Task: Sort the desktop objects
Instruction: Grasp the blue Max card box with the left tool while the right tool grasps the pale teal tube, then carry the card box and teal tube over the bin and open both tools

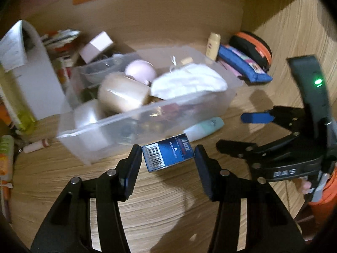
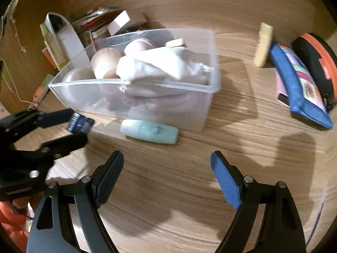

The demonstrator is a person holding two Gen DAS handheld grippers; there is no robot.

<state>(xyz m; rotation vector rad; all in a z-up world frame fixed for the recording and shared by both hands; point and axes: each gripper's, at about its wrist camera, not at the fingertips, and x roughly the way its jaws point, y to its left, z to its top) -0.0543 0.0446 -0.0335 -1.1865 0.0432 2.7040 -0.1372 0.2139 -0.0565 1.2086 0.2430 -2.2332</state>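
Note:
A small blue "Max" box [image 1: 167,155] with a barcode hangs tilted just above the wooden desk. My left gripper [image 1: 167,152] is shut on it, one pad on each side. The right wrist view shows the same box [image 2: 81,123] between the left gripper's [image 2: 78,124] fingers at the left edge. My right gripper [image 2: 166,158] stands open over bare desk with nothing between its blue pads. It also shows at the right of the left wrist view, where the right gripper [image 1: 233,131] is apart from the box. A mint-green bottle [image 2: 150,131] lies against the clear bin [image 2: 126,82].
The clear bin [image 1: 147,109] holds tape rolls, a white cloth and a pink ball. A blue pouch [image 2: 299,84], a black-and-orange case [image 2: 316,59] and a cream bottle [image 2: 263,46] sit at the far right. Books, a pink box [image 1: 96,45] and a white file holder [image 1: 38,69] crowd the left.

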